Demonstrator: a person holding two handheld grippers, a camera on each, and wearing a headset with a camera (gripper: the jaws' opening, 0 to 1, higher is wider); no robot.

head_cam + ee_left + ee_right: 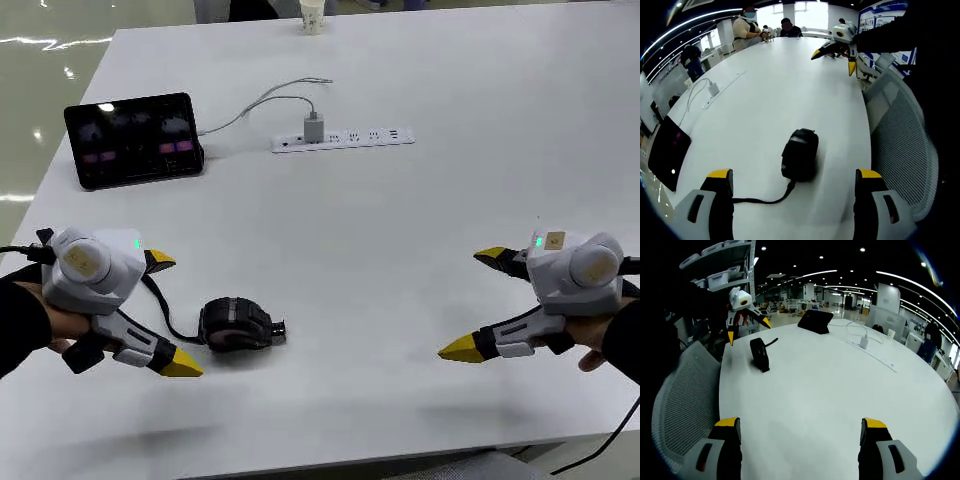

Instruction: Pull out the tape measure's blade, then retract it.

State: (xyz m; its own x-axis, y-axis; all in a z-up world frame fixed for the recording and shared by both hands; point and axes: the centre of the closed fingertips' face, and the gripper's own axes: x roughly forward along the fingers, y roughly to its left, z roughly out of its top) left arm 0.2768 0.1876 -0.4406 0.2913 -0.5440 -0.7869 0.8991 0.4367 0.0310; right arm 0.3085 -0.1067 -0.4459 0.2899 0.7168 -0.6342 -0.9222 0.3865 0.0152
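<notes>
A black tape measure (238, 324) lies on the white table (400, 240), its black strap trailing to the left; no blade is drawn out. My left gripper (168, 312) stands open just left of it, yellow fingertips either side of the strap. In the left gripper view the tape measure (800, 154) sits a short way ahead of the open gripper (794, 176). My right gripper (478, 303) is open at the right of the table, well away from it. The right gripper view has the tape measure (760, 353) far off at the left, by the left gripper (746, 322).
A dark tablet (133, 138) stands at the back left. A white power strip (343, 138) with a charger and cable lies behind the middle of the table. A paper cup (312, 15) stands at the far edge. A mesh chair (905, 150) stands beside the table.
</notes>
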